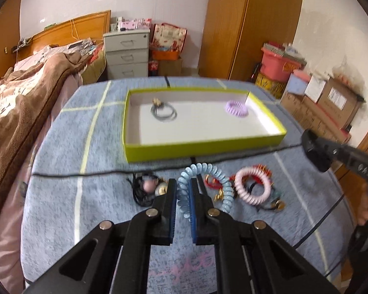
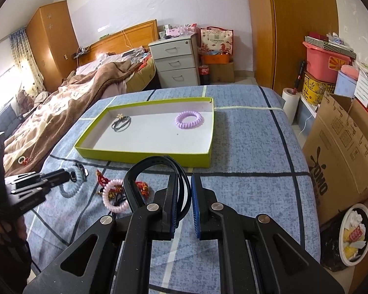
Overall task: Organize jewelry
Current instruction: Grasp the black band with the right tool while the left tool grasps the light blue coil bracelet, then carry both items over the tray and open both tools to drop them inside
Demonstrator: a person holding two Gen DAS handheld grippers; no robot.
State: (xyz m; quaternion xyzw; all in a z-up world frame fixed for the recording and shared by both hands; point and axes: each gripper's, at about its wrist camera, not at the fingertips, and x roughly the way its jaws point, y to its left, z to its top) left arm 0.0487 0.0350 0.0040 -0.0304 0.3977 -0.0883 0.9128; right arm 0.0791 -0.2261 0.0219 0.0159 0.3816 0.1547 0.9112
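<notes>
My left gripper (image 1: 186,183) is shut on a light blue spiral hair tie (image 1: 208,171), held just above the blue cloth. My right gripper (image 2: 184,181) is shut on a black band (image 2: 144,166) that loops up and to the left of its fingers. A lime-green tray (image 1: 203,150) (image 2: 144,155) lies farther back, holding a purple spiral tie (image 1: 236,108) (image 2: 188,120) and a grey elastic with a charm (image 1: 163,112) (image 2: 121,123). A pile with a pink spiral tie (image 1: 251,187) (image 2: 115,196), red cords and beaded pieces lies before the tray.
The cloth-covered table (image 2: 245,152) has a bed (image 2: 68,93) on its left and cardboard boxes (image 2: 341,142) on its right. A white drawer unit (image 2: 175,61) and wardrobe (image 2: 292,29) stand behind. A bin (image 2: 354,235) sits at the lower right.
</notes>
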